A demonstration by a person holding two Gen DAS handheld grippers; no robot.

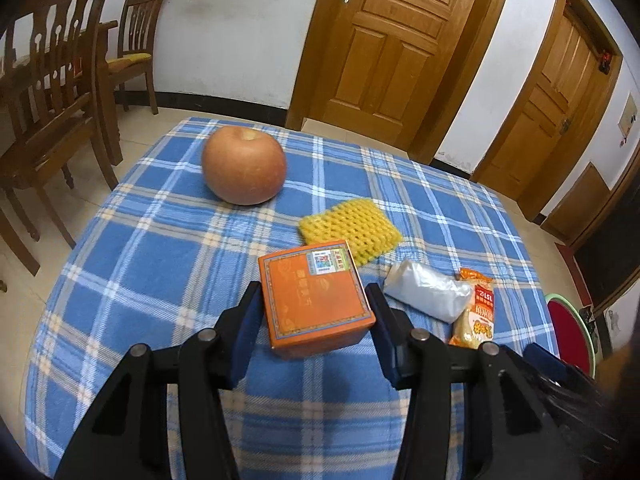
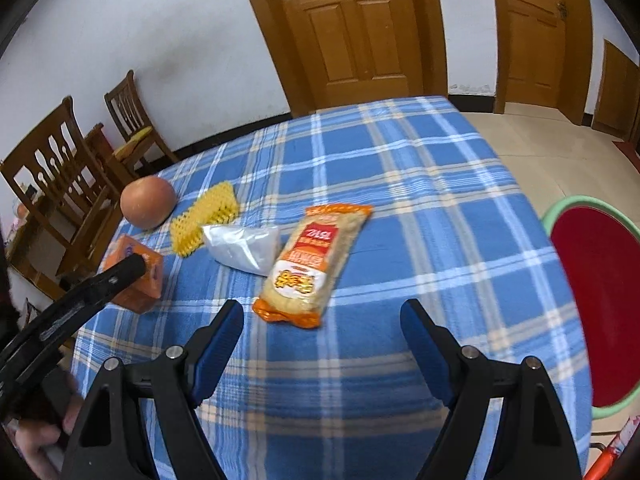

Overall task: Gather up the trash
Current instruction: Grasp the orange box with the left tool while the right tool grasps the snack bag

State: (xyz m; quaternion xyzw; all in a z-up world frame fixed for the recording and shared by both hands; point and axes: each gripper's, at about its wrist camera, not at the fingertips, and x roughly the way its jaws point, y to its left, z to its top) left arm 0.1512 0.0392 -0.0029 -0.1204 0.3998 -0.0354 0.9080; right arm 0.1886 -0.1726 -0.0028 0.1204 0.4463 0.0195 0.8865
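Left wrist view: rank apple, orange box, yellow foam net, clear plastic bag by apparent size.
1. orange box, nearest the camera, so inflated
2. apple
3. yellow foam net and clear plastic bag look alike; no ranking.

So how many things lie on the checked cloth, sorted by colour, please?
Orange: 3 - apple, box, snack packet
Yellow: 1 - foam fruit net
Clear/white: 1 - plastic bag
Total: 5

Left gripper (image 1: 312, 300) and right gripper (image 2: 322, 320): black plastic arms, dark blue finger pads (image 2: 218, 338), round silver pivot pins, bare skin of hand (image 2: 36, 436)
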